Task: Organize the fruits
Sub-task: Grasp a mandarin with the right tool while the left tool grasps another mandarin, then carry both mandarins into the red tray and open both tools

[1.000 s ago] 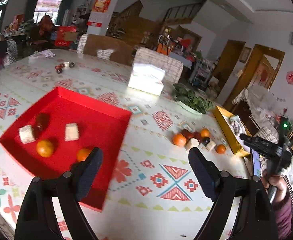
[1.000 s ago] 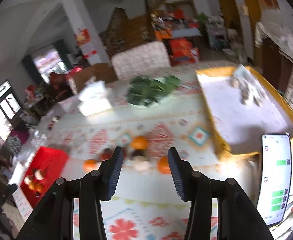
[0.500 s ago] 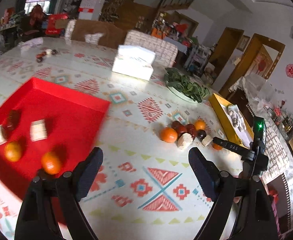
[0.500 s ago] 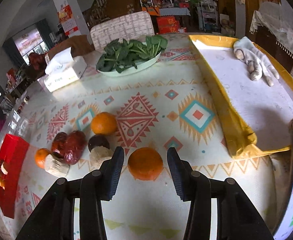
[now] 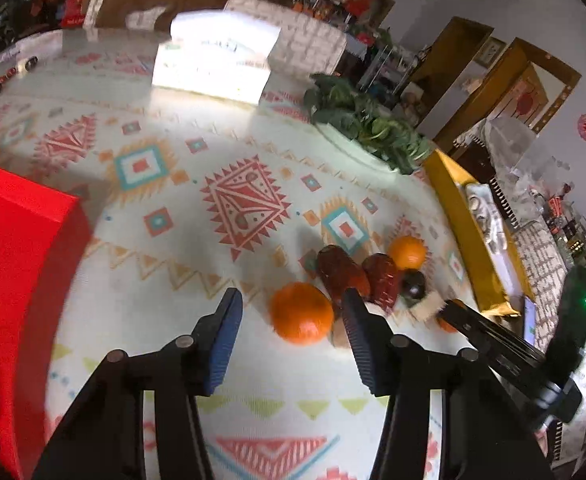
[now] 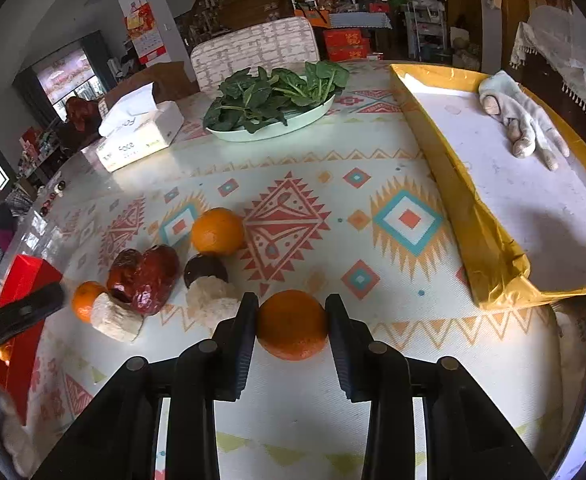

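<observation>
the patterned worktop (image 6: 373, 208) carries a fruit pile beside the yellow tray (image 6: 445, 184). right claw (image 6: 292, 326) – both pads touching an orange (image 6: 292, 325), clamped on it, nearest the tray. left claw (image 5: 291, 334) spread apart – another orange (image 5: 302, 313) lies between its fingers, untouched.

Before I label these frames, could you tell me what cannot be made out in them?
- Left wrist view: the red tray is cut off by the frame edge and blurred, so its contents are unreadable.
- Left wrist view: the orange the right hand-held gripper closes on is mostly hidden behind that gripper.
</observation>
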{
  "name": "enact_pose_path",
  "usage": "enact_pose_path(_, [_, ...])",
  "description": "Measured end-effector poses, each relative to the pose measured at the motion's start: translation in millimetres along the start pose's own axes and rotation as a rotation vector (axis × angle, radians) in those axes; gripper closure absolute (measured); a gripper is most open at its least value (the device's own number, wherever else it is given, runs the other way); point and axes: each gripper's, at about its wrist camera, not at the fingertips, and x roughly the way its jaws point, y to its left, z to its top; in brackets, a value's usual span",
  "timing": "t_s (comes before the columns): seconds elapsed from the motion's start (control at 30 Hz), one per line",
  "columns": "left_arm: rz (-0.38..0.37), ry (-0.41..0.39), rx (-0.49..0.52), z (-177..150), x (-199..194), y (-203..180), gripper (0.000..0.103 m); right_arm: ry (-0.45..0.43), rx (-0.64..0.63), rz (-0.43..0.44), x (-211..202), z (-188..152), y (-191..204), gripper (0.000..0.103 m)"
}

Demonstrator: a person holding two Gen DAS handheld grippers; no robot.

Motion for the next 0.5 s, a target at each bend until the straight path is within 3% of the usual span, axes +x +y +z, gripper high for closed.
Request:
enact_pose_path(0.2, [0.015, 0.006, 0.054, 1.4, 15.1, -9.9, 0.053, 0.003, -0.006, 0.024, -1.3, 0.0, 3.2, 0.065])
enact_pose_path(0.23, [0.025, 0.009, 0.065, 0.4, 16.2, -11.7, 0.069, 0.002, -0.007, 0.025, -1.7, -0.3, 3.7, 0.065])
enact_pose_path(0.33, [0.032, 0.008, 0.075, -4.5, 13.3, -14.8, 0.070, -0.001, -0.003, 0.030, -3.0, -1.1, 3.5, 0.065])
enact_pose_path(0.5, [-0.031, -0.026, 0.011, -10.0, -15.1, -5.7, 0.070, -0.028, 0.019, 0.061, -10.1, -0.9, -1.2, 0.065])
